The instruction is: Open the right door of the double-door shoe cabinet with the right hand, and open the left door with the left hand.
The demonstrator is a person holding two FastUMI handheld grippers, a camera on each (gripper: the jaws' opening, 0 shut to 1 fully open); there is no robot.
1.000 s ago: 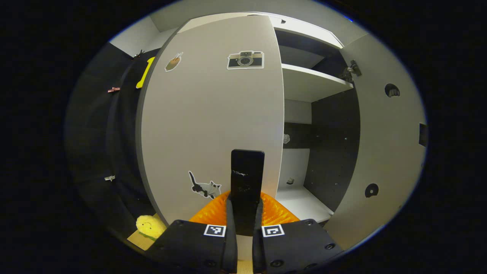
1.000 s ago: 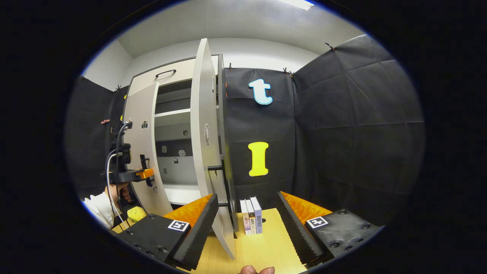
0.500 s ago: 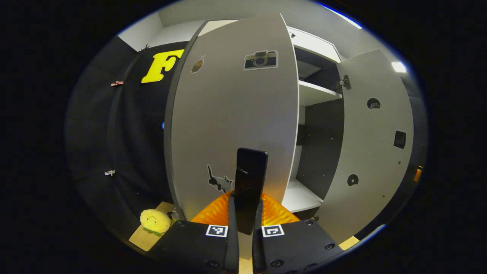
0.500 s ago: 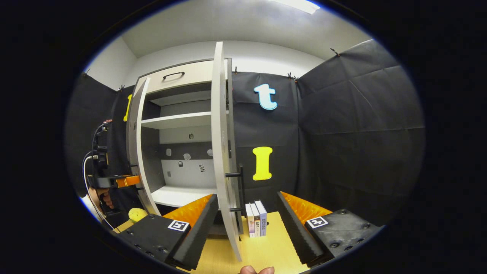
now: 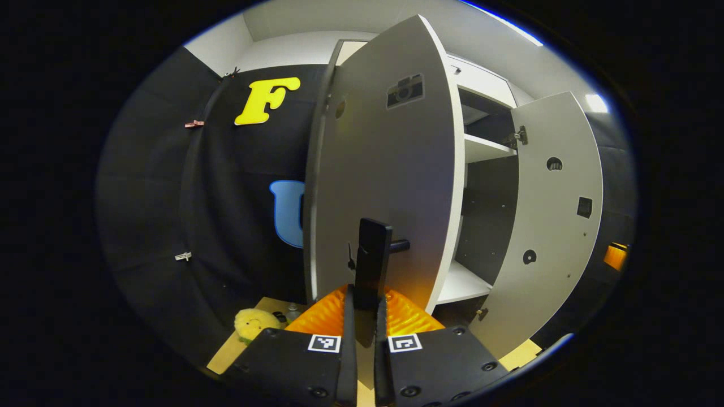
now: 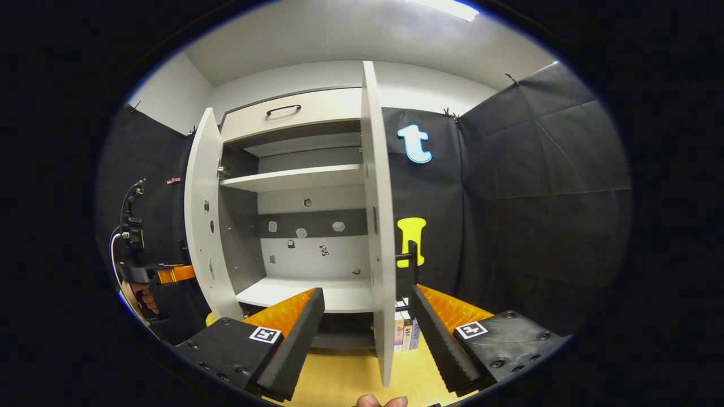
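1. The left gripper (image 5: 362,316) is clamping the upright black bar handle (image 5: 370,265) of the pale grey left door (image 5: 390,169), its long axis vertical, directly ahead.
2. The right gripper (image 6: 362,333) is hanging with fingers apart, straddling the swung-out pale grey right door (image 6: 380,226).

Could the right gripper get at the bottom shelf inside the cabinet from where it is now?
Probably yes: the right door stands edge-on between its open fingers, and left of it the bottom shelf lies unobstructed.

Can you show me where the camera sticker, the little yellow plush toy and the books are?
camera sticker (image 5: 405,90): left gripper view, its middle, high on the left door.
yellow plush toy (image 5: 253,324): left gripper view, its round body.
books (image 6: 407,333): right gripper view, their spines.
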